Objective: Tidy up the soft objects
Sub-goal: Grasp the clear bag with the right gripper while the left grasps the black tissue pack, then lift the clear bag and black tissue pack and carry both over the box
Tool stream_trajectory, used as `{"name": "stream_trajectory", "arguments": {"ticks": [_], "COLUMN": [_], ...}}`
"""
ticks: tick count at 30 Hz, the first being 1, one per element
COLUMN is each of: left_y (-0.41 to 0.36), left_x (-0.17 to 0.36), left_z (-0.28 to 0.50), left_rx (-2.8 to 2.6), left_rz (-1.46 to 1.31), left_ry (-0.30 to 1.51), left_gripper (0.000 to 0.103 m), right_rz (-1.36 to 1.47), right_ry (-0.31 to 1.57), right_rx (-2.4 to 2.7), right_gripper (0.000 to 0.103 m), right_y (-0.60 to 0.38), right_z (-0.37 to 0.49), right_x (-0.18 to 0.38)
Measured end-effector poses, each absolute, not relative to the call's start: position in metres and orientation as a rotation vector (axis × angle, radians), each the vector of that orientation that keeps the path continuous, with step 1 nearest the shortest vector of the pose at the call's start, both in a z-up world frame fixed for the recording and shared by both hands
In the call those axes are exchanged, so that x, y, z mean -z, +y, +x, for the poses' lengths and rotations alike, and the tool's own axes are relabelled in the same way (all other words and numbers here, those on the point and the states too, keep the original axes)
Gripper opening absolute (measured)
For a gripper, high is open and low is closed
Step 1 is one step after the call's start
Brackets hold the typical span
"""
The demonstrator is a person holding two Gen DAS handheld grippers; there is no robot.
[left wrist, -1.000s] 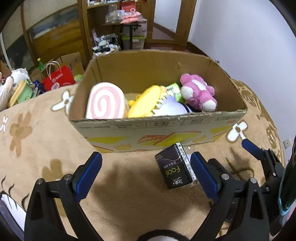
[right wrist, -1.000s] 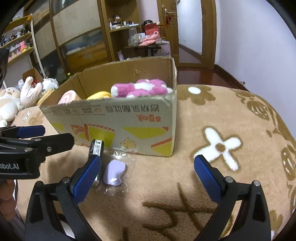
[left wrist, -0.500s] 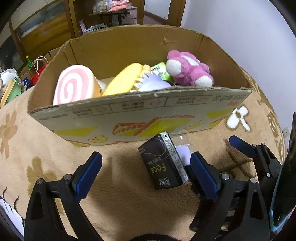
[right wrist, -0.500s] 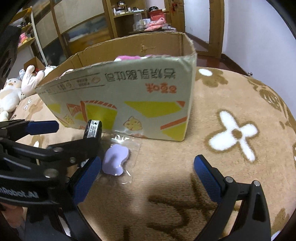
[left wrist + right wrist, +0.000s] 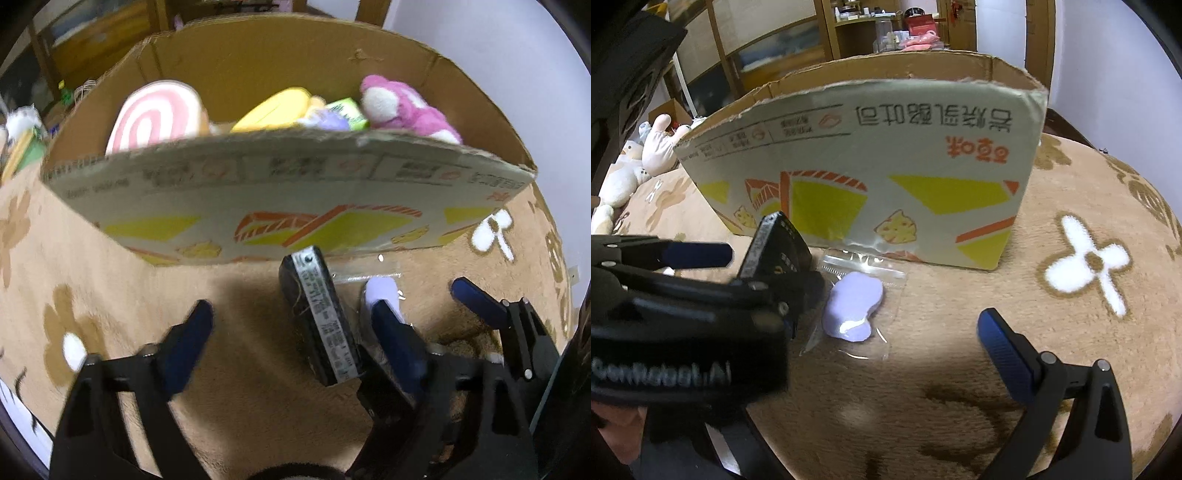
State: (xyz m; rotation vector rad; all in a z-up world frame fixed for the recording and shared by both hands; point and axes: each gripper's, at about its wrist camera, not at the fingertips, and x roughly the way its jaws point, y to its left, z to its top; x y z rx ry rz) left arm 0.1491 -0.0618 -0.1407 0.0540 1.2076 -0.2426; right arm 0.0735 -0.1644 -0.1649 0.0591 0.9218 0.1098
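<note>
A cardboard box stands on the flowered carpet and holds a pink swirl cushion, a yellow plush and a pink plush bear. A black tissue pack lies in front of the box, between the fingers of my open left gripper, nearer the right finger. The pack also shows in the right wrist view. A lilac soft piece in a clear bag lies to the right of the pack. My right gripper is open and empty beside the bag; its left finger is hidden behind the left gripper.
Plush toys lie on the carpet to the left of the box. Wooden shelves and a doorway stand behind it. A white wall runs along the right side.
Both grippers have moved down and forward towards the box front. The left gripper's fingers now straddle the tissue pack, and the right gripper has closed in on the bagged lilac piece.
</note>
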Motion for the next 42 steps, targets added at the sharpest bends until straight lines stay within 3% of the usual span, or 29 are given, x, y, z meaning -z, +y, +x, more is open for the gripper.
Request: {"name": "stream_trajectory", "arguments": {"ticks": [2,3,7,23,30,42], "left_y": [-0.053,-0.049,-0.041,-0.057,-0.056,-0.052], "left_x": [0.146,0.147,0.143,0.147,0.149,0.138], "left_z": [0.151,0.152,0.154,0.153,0.152,0.142], "left_rx": [0.259,0.264,0.273,0.228,0.265,0.234], "left_rz": [-0.008,-0.042,-0.079,-0.021,-0.033,-0.023], "left_ry": [1.239,1.250,1.254,1.224,1.237,1.213], "left_gripper": [0.059,0.046,0.026,0.025,0.025,0.025], "right_rz": [0.061,0.053,0.054,0.029,0.017,0.022], "right_ry": [0.930,0.932,0.924,0.942,0.945,0.950], "right_rx": [-0.117,-0.115,-0.123,-0.070,-0.087,-0.105], "right_gripper": [0.101,0.100,0.095,0.077,0.050,0.048], "right_y": [-0.163,-0.161,-0.158,-0.140,-0.148,-0.154], "right_z": [0.075,0.076,0.079,0.097,0.091,0.084], "right_x": [0.167,0.168,0.166,0.174,0.173,0.168]}}
